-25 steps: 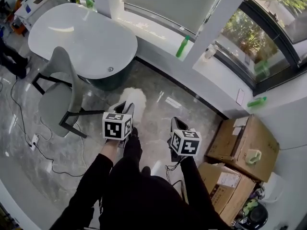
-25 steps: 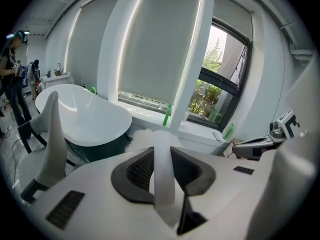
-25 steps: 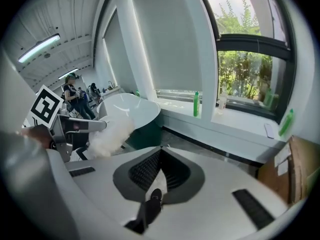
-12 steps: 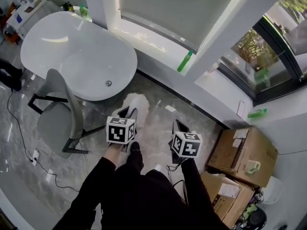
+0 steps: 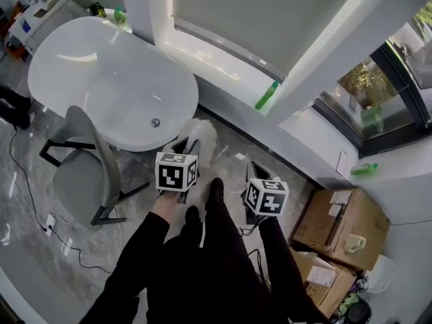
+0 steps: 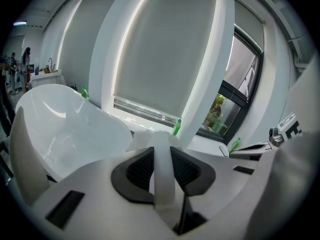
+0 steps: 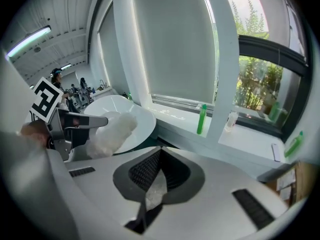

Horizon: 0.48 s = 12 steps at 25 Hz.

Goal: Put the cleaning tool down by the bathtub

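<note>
To my left stands the white oval bathtub (image 5: 71, 69), with a grey moulded chair (image 5: 81, 171) in front of it on the marbled floor (image 5: 233, 147). My left gripper (image 5: 185, 146) has its jaws clamped on the flat white handle (image 6: 163, 176) of the fluffy white duster (image 5: 204, 135). The duster has a pale strip for a handle and a soft, woolly head. Its long axis runs straight out along my jaws, away from me. The head points toward the window wall and hangs above the floor, just beside the tub's near right rim. My right gripper (image 5: 255, 174) has its jaws together at the tips and grips nothing. Further right, a green plastic bottle (image 5: 266, 95) stands on the white sill.
</note>
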### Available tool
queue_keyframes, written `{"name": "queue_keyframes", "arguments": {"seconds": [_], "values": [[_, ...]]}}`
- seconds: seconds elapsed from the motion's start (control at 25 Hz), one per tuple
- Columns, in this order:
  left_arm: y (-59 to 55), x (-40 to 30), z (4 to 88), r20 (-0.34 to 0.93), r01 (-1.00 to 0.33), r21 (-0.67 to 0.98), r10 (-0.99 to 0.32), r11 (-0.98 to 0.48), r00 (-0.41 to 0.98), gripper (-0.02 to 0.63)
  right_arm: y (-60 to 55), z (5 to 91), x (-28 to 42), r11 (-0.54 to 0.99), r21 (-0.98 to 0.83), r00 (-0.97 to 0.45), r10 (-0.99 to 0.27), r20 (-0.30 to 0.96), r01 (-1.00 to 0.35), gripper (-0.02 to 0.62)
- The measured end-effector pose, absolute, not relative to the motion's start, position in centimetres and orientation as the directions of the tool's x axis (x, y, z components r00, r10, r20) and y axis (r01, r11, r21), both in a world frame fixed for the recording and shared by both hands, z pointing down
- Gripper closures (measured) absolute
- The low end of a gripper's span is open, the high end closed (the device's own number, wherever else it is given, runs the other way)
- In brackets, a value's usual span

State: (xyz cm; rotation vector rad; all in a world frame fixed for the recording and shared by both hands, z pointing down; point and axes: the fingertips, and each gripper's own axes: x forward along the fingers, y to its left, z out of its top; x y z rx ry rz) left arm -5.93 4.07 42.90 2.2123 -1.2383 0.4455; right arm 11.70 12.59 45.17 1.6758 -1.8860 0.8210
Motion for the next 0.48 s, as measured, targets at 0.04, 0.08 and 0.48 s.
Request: {"name": "queue_keyframes", "arguments": {"seconds": [0.04, 0.08, 0.48], "values": [[3.3, -6.0, 42.9, 0.532, -0.858, 0.31, -0.672, -0.411, 0.514, 0.503, 11.7, 45.1, 11.5, 0.077, -0.118, -0.138, -0.7, 0.7, -0.99, 0.595], [2.6, -6.1, 42.9, 0.532, -0.859, 0.31, -0.675, -0.407, 0.512, 0.503, 10.8, 45.1, 11.3, 0.085, -0.118, -0.144, -0.701, 0.699, -0.989, 0.595], [-5.4, -4.5, 43.7, 0.532, -0.873, 0.302, -0.692, -0.383, 0.488, 0.503, 0.0, 44.9, 11.6, 0.169, -0.12, -0.205, -0.714, 0.669, -0.978, 0.595]]}}
